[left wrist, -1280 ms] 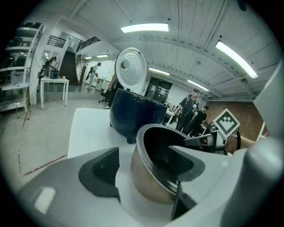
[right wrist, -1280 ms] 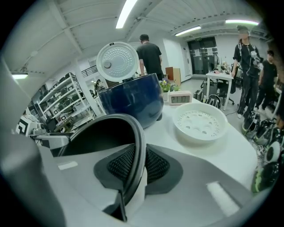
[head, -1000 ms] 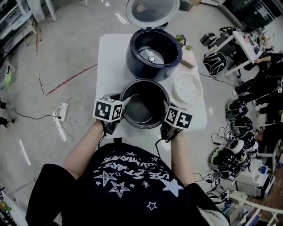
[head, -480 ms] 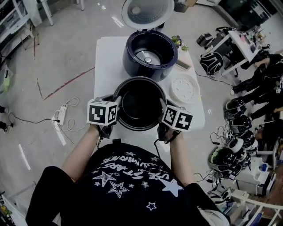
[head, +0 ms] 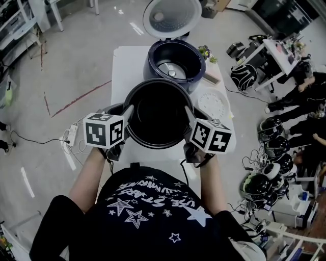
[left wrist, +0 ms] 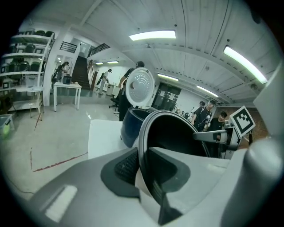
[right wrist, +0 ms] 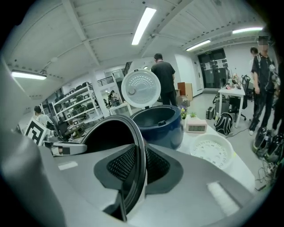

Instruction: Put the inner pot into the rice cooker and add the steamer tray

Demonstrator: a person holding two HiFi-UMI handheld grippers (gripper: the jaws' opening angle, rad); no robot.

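The dark inner pot (head: 158, 113) hangs in the air above the white table (head: 122, 66), held level by both grippers. My left gripper (head: 127, 113) is shut on the pot's left rim (left wrist: 144, 142). On the opposite side my right gripper (head: 189, 118) is shut on the right rim (right wrist: 138, 164). Behind the pot stands the navy rice cooker (head: 175, 58), its lid (head: 170, 15) swung up and open, its cavity empty. The white steamer tray (head: 213, 103) lies on the table to the right of the pot, also visible in the right gripper view as the tray (right wrist: 212, 150).
A small digital clock (right wrist: 195, 127) and a little plant (head: 206, 52) sit at the table's far right corner. A power strip with cables (head: 71, 130) lies on the floor left of the table. People and desks stand to the right, and helmets (head: 270, 127) lie on the floor.
Both grippers have lifted the inner pot off the table and raised it toward the camera, carrying it slightly forward toward the cooker.
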